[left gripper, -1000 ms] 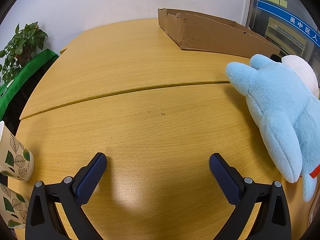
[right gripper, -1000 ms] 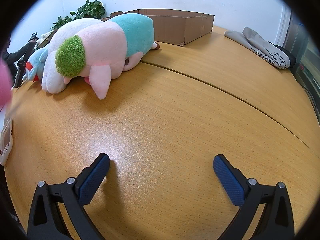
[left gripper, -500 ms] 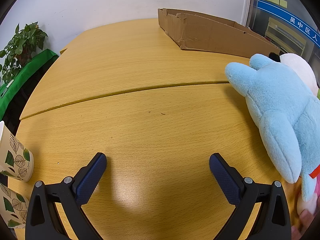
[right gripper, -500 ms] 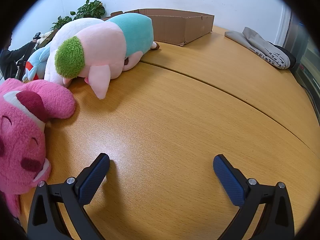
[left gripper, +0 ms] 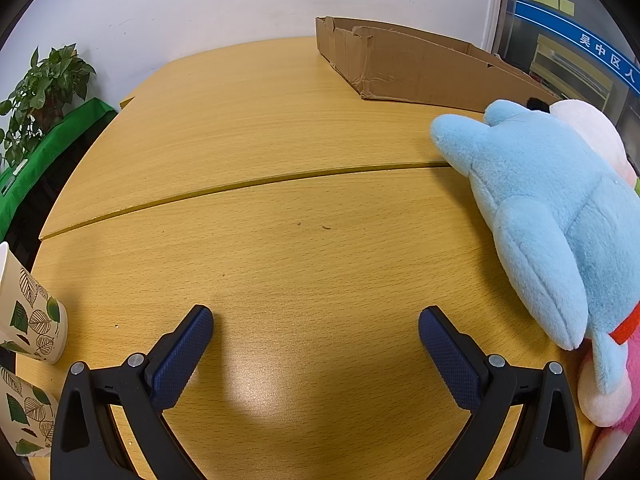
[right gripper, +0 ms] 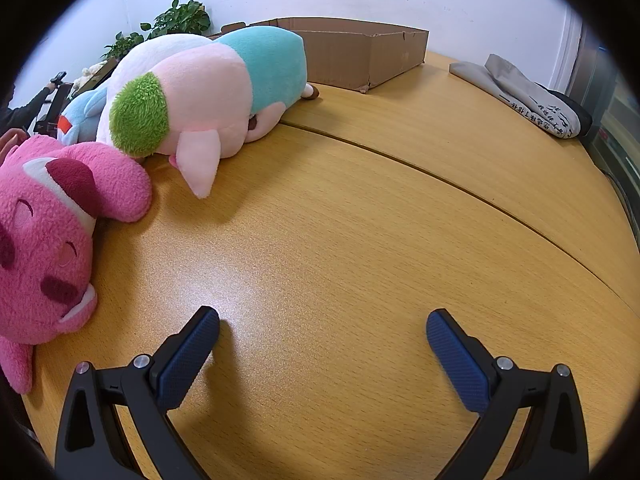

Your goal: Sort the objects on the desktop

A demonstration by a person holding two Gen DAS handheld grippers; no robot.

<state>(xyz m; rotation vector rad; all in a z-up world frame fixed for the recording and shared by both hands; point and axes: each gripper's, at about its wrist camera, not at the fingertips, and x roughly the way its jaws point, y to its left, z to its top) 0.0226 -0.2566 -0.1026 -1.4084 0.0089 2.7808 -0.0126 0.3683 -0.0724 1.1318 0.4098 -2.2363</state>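
While the far sign's point(left gripper: 608, 56) Chinese lettering stays too distorted to read, both grippers, left point(left gripper: 316, 330) and right point(right gripper: 323, 330), hover low, jaws wide and empty, plush toys point(right gripper: 208, 92) lying between them.

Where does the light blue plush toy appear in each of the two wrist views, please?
Left wrist view: the light blue plush toy fills the right side, lying on the table in front of the cardboard box.
Right wrist view: only a part of it shows at the left edge, behind the pink and teal plush and above the pink bear.
Shared landmark: the cardboard box at the table's far edge.
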